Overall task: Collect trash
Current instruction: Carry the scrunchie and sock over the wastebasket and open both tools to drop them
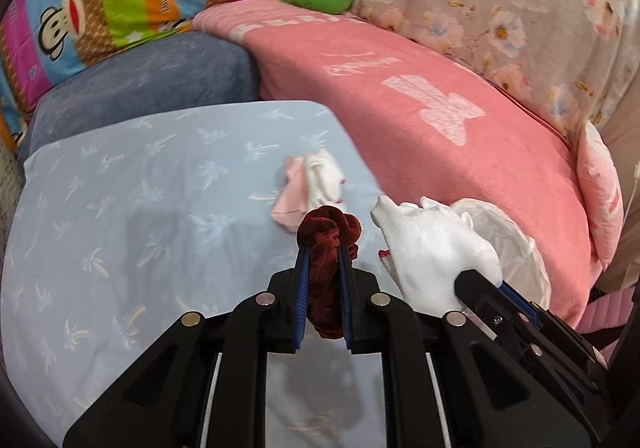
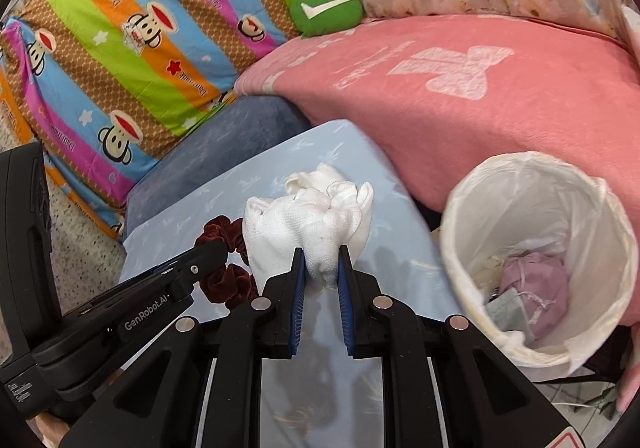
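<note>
My left hand-held gripper [image 1: 323, 256] pinches a dark red scrunchie [image 1: 328, 236] above the pale blue bed sheet [image 1: 120, 207]. My right hand-held gripper [image 2: 320, 260] clamps a white cloth [image 2: 308, 219], perhaps a sock, beside the lined bin [image 2: 472, 207].

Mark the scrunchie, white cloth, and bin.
scrunchie [image 1: 328, 232], left wrist view, bunched top above the pads
white cloth [image 2: 316, 219], right wrist view, middle folds
bin [image 2: 472, 191], right wrist view, liner rim
</note>
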